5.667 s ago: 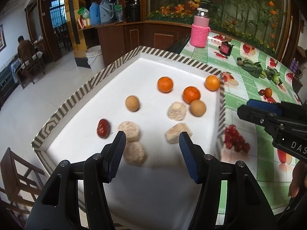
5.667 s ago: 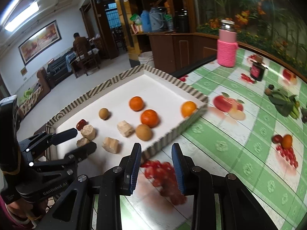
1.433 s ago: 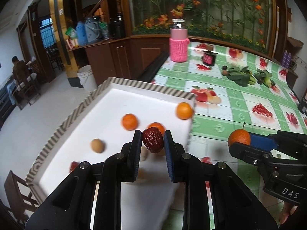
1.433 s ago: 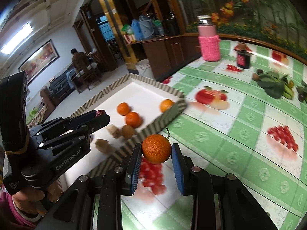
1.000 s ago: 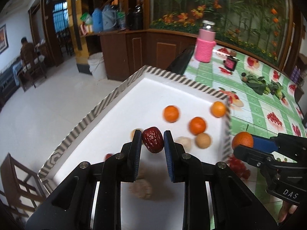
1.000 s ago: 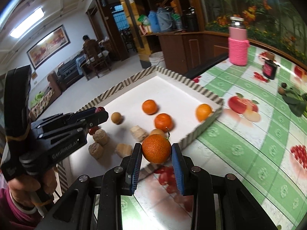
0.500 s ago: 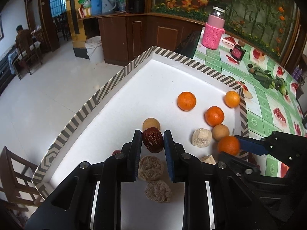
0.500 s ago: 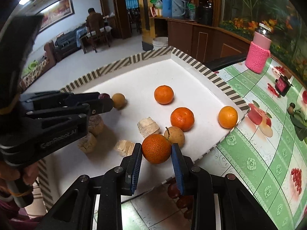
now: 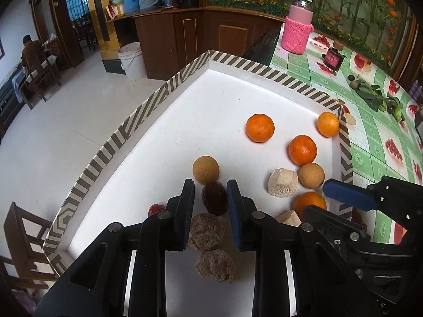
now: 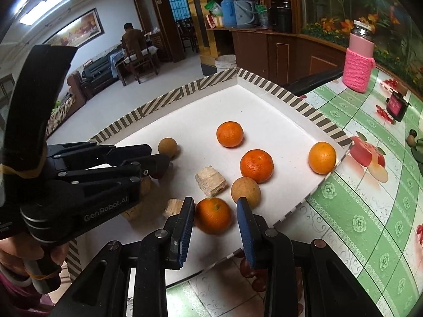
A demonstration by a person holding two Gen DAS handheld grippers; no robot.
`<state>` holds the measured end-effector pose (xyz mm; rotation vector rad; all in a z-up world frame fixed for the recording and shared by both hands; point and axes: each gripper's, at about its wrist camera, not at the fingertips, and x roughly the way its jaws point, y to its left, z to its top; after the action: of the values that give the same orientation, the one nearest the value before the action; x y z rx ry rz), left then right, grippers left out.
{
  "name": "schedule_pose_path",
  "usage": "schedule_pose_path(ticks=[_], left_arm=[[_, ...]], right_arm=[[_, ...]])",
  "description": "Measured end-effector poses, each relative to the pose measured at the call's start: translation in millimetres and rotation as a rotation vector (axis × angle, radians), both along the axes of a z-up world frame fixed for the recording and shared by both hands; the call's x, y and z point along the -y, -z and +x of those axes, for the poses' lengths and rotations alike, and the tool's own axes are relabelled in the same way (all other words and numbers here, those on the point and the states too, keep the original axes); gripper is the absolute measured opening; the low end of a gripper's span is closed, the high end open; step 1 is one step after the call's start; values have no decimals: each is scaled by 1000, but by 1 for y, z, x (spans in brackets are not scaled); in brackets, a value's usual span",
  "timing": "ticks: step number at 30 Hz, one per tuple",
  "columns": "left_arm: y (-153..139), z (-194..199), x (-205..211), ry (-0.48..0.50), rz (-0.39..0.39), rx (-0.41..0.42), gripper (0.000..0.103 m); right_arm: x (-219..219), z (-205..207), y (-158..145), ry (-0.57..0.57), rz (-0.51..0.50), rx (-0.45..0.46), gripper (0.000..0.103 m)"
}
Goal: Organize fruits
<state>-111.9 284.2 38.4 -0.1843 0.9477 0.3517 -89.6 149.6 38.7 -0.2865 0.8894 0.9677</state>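
A white tray [image 9: 127, 132] with a striped rim holds three oranges [image 9: 260, 128], two tan round fruits [image 9: 205, 169], pale chunks [image 9: 282, 186] and brown lumps [image 9: 206, 231]. My left gripper [image 9: 210, 185] hangs low over it. A dark red date [image 9: 214, 198] lies on the tray floor between the slightly parted jaws, with a gap on its left side. My right gripper [image 10: 215, 202] straddles a fourth orange [image 10: 214, 215] resting on the tray. Its jaws are opening, and a gap shows on the orange's right. A second red date [image 9: 156, 209] peeks out beside the left finger.
The tray sits on a table under a green fruit-print cloth [image 10: 370, 211]. A pink-sleeved bottle [image 9: 297, 34] and a small dark jar [image 9: 332, 59] stand farther back. The tray's left rim overhangs the floor, with a wooden chair [image 9: 23, 237] below. The two grippers are close side by side.
Both grippers came down over the tray. The date and the orange, clamped half a second ago, now rest on the tray floor with the jaws slightly wider.
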Motion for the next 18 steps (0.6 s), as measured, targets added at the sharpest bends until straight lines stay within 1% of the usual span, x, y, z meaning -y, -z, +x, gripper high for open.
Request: schedule_pose_path(ticks=[2, 5, 7, 11, 18], left_arm=[[-1, -1, 1, -2, 12, 6, 25], [-4, -5, 5, -10, 38, 21, 25], [-7, -8, 8, -9, 43, 39, 25], [-19, -18, 20, -3, 96, 106, 25], [-41, -39, 39, -4, 117, 221, 25]], right_arm=[[3, 0, -2, 10, 12, 5, 32], [14, -2, -10, 43, 62, 13, 32], [22, -1, -14, 72, 95, 15, 32], [34, -5, -21, 111, 119, 39, 32], [50, -12, -28, 141, 147, 50, 32]])
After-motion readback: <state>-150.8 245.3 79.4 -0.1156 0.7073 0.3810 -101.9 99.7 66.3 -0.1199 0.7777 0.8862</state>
